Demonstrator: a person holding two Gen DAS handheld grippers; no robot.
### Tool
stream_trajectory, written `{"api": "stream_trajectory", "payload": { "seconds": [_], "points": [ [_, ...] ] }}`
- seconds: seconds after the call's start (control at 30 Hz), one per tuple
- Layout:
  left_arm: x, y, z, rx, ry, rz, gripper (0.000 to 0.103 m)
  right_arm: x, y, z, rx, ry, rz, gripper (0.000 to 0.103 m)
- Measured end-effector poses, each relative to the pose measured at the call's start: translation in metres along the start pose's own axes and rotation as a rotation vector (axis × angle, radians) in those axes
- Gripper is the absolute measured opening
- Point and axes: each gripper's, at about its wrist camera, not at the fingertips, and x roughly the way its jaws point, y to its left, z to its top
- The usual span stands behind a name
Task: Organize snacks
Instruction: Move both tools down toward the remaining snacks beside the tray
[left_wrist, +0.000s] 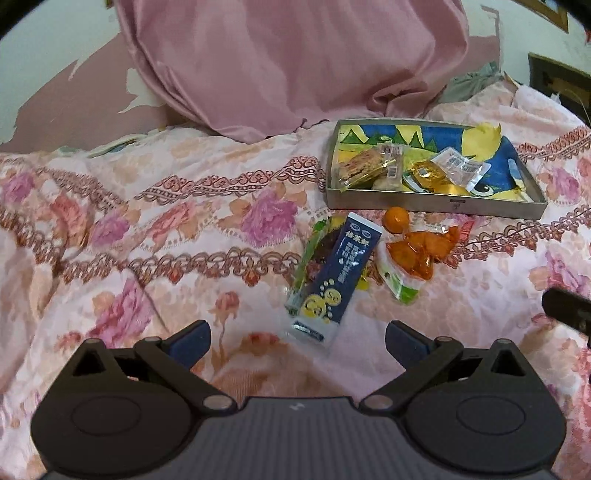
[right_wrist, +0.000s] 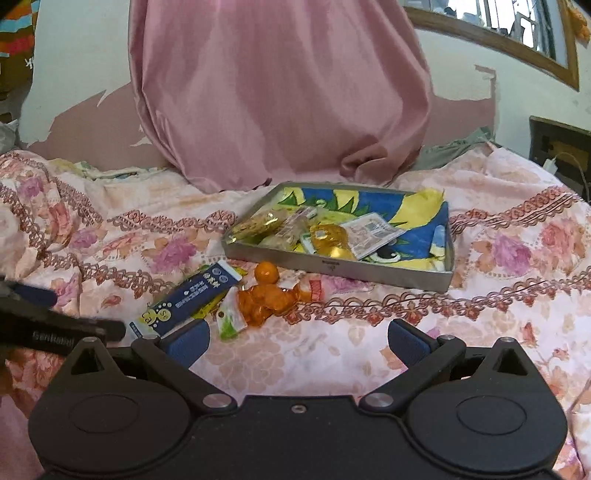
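A grey metal tray (left_wrist: 436, 206) (right_wrist: 332, 264) with a bright cartoon lining lies on the flowered bedspread and holds several wrapped snacks (left_wrist: 417, 171) (right_wrist: 328, 236). In front of it lie a dark blue snack box (left_wrist: 332, 277) (right_wrist: 192, 293), a small orange fruit (left_wrist: 396, 219) (right_wrist: 266, 273), a clear pack of orange snacks (left_wrist: 421, 254) (right_wrist: 266, 302) and a green-and-white packet (left_wrist: 400, 282) (right_wrist: 229, 317). My left gripper (left_wrist: 297, 341) is open and empty, just short of the blue box. My right gripper (right_wrist: 298, 341) is open and empty, just short of the orange pack.
A pink satin pillow (left_wrist: 288, 66) (right_wrist: 280, 92) leans on the peeling wall behind the tray. The bedspread (left_wrist: 147, 229) (right_wrist: 498, 266) is rumpled at the left. A dark wooden frame (left_wrist: 557, 81) stands at the far right. The left gripper shows at the right wrist view's left edge (right_wrist: 33, 321).
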Motion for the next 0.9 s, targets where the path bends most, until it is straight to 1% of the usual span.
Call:
{"api": "stream_trajectory", "payload": {
  "seconds": [0.13,0.2,0.33,0.5,0.57,0.63,0.7,0.8,0.83,0.9],
  "points": [
    [0.027,-0.003,0.016,0.073,0.028,-0.051,0.103,0.016,0.003,0.000,-0.018,0.023,-0.001,0.102],
    [0.038,-0.005,0.022,0.096,0.033,-0.061,0.103,0.026,0.005,0.002,-0.013,0.035,0.007,0.102],
    [0.059,-0.007,0.031,0.125,0.025,-0.083,0.103,0.044,0.005,0.004,-0.003,0.045,0.013,0.102],
    [0.078,-0.014,0.034,0.206,0.004,-0.099,0.103,0.068,0.002,0.004,-0.002,0.067,-0.003,0.102],
    [0.084,-0.016,0.033,0.232,0.008,-0.097,0.103,0.077,0.001,0.005,0.010,0.082,-0.008,0.102],
    [0.088,-0.016,0.033,0.230,0.031,-0.108,0.103,0.085,0.000,0.007,0.026,0.100,-0.011,0.102],
    [0.089,-0.016,0.034,0.204,0.061,-0.116,0.103,0.091,0.001,0.010,0.055,0.122,-0.023,0.102],
    [0.086,-0.014,0.034,0.184,0.045,-0.147,0.103,0.098,0.002,0.016,0.111,0.145,-0.017,0.102],
    [0.086,-0.014,0.033,0.196,0.037,-0.145,0.103,0.100,0.003,0.018,0.112,0.143,-0.013,0.102],
    [0.087,-0.016,0.032,0.226,0.027,-0.124,0.103,0.104,0.007,0.018,0.089,0.149,-0.034,0.102]
  ]
}}
